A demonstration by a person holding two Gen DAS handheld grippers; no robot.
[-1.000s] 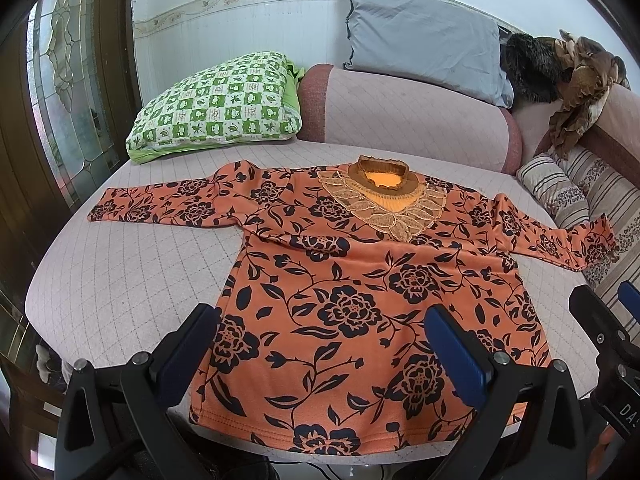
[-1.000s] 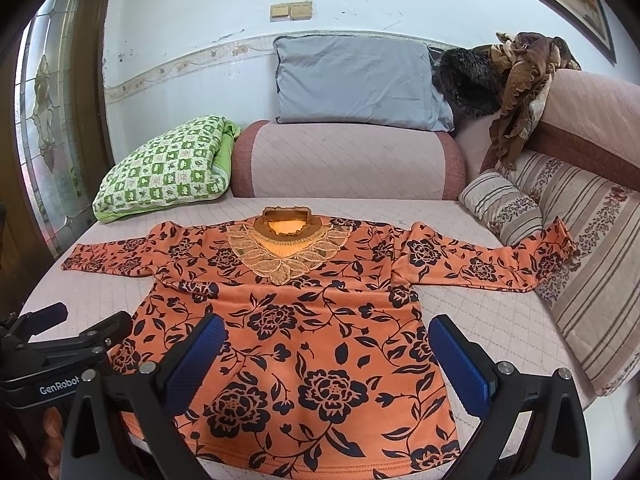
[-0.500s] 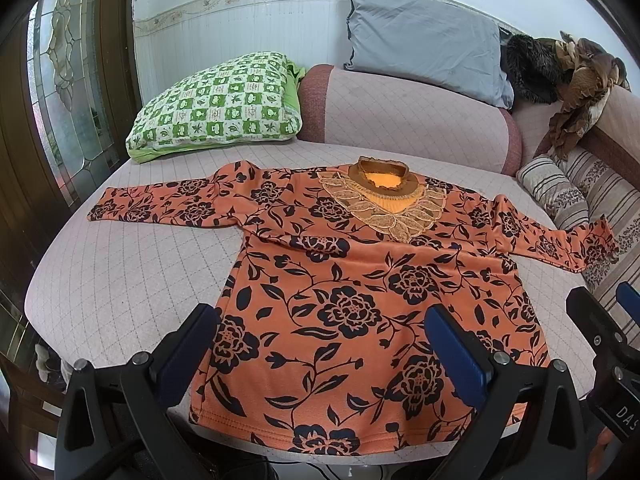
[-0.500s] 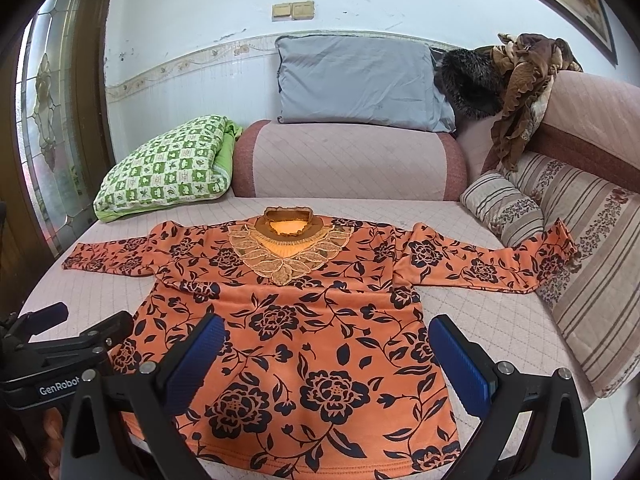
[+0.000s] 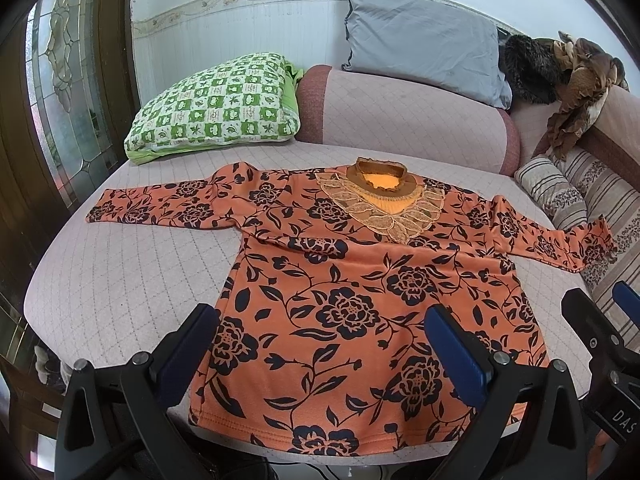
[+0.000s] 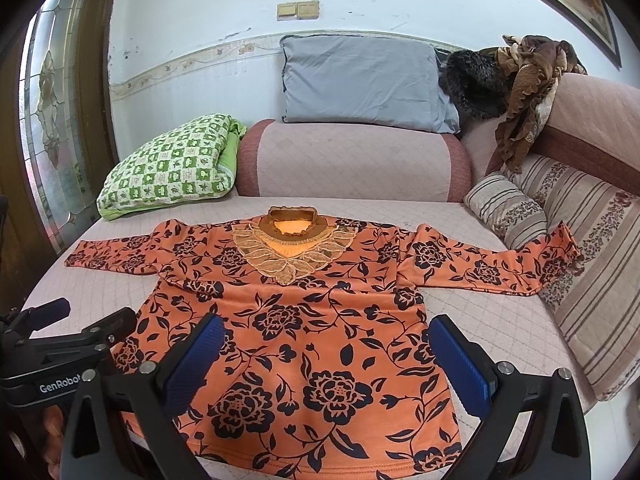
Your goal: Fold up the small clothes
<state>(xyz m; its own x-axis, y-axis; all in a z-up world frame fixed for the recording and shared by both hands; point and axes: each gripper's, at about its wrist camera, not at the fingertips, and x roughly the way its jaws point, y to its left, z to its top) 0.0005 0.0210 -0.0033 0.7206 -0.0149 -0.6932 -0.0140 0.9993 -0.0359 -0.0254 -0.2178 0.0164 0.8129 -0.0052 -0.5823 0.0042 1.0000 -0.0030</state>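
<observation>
I've got the orange floral top [image 5: 360, 304] spread flat, front up, on the quilted sofa seat [image 5: 120, 272], sleeves out to both sides, and both my left claw [image 5: 320, 344] and right claw [image 6: 326, 354] hover wide open over its hem, holding nothing. I'd start with a sleeve, pinching near the cuff and carrying it straight across the chest so the body doesn't drag. Readable writing: "GenRobot" on the left claw's body in the right view, and "DAS", cut off, on the right claw's body in the left view.

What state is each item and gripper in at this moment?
orange floral top: spread flat, face up, both sleeves out, unfolded.
left gripper: open, holding nothing, above the hem.
right gripper: open, holding nothing, above the hem.
green checked pillow: lying at the sofa's back left.
grey pillow: propped against the wall.
</observation>
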